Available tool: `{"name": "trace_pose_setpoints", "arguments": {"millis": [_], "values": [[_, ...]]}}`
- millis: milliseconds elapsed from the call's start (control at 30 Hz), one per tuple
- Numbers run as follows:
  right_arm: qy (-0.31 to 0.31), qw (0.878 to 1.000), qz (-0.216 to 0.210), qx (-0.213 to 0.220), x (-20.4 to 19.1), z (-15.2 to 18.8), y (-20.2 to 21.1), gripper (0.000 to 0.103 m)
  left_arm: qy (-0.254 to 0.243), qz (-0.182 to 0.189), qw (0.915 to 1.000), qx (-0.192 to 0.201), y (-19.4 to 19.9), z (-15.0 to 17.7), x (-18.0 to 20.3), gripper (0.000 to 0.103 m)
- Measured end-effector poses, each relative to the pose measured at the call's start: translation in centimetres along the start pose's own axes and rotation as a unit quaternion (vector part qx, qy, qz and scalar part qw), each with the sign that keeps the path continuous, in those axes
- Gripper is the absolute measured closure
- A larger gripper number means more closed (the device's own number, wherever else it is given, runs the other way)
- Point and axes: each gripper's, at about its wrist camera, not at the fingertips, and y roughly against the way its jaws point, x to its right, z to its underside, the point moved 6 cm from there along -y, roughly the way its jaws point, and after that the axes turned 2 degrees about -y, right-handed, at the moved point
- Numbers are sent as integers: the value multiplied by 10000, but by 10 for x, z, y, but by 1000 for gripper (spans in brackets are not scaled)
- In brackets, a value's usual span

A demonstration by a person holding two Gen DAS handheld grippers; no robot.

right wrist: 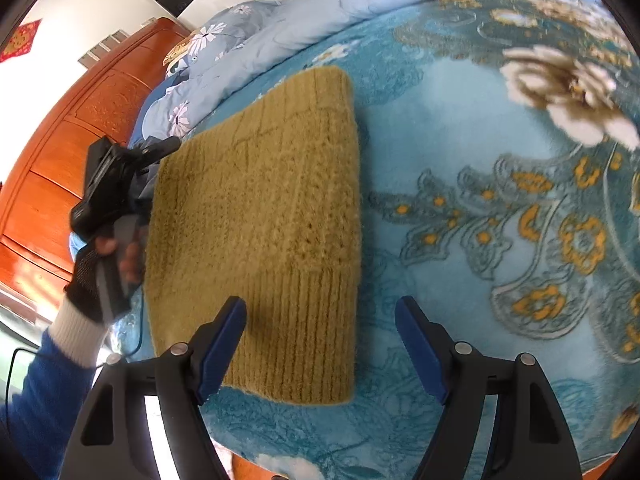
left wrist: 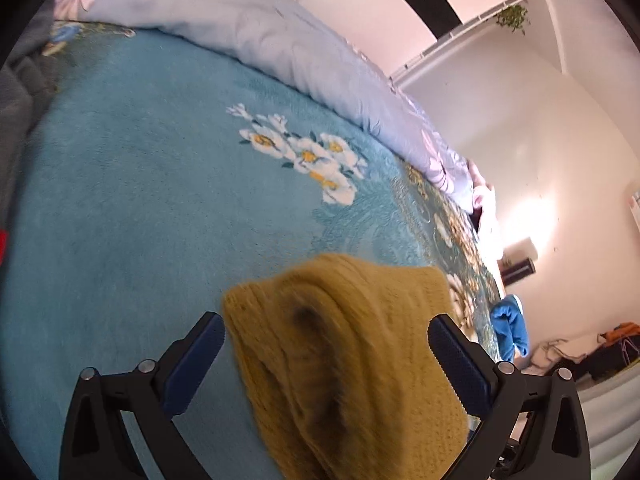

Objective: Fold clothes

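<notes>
The mustard sweater (right wrist: 264, 232) lies folded on the bed (right wrist: 460, 240), centre-left of the right wrist view. Both the left hand-held gripper (left wrist: 326, 344) and right hand-held gripper (right wrist: 320, 344) stand spread, pinching nothing. Best next: square the edges gently, without dragging the knit.

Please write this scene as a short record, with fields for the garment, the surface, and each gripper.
garment: mustard knit sweater, folded into a rectangle, lying flat
surface: teal floral blanket on a bed
bedding behind: pale blue floral quilt, bunched along the far side
left gripper: jaws wide open, sweater between them, pads not pressing on it
right gripper: open, above the sweater's ribbed hem, not gripping
hand: gloved, blue sleeve, holding the left gripper at the sweater's left edge
furniture: reddish wooden cabinet beside the bed
</notes>
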Motion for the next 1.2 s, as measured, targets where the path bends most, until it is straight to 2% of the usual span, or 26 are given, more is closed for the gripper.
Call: {"name": "trace_pose_setpoints", "arguments": {"millis": [67, 167, 267, 333, 433, 500, 533, 600, 700, 900, 1067, 1200], "values": [[-70, 9999, -113, -70, 2, 4, -5, 25, 46, 105, 9997, -201, -9, 0, -4, 1], [-117, 9996, -246, -96, 3, 5, -9, 25, 134, 261, 9989, -375, -17, 1, -13, 12], [-162, 9990, -407, -48, 3, 6, -8, 28, 315, 417, 9982, -287, -18, 3, -21, 19], [-204, 9982, -560, -71, 2, 7, -8, 46, 335, 492, 9980, -215, -16, 4, -21, 21], [-222, 9979, -609, -95, 1, 7, -9, 59, 502, 589, 9969, -136, -16, 5, -23, 31], [-276, 9973, -669, -94, 1, 7, -8, 67, 630, 567, 9964, -38, -16, 7, -25, 46], [-328, 9970, -701, -91, 1, 6, -7, 70, 687, 557, 9961, 32, -16, 9, -26, 50], [-331, 9965, -755, -106, 1, 3, -3, 74, 824, 579, 9947, 207, -13, 12, -25, 64], [-180, 9962, -836, -159, -3, -7, 7, 76, 955, 640, 9921, 504, -4, 18, -16, 69], [530, 9949, -774, -383, 1, -54, 35, 77, 986, 613, 9886, 955, 33, 41, 23, 70], [995, 9894, -673, -813, 26, -92, 47, 77, 1203, 744, 9825, 1210, 52, 86, 52, 70], [1244, 9834, -536, -1210, 46, -104, 39, 77, 1032, 445, 9869, 1159, 43, 118, 62, 70]]}}
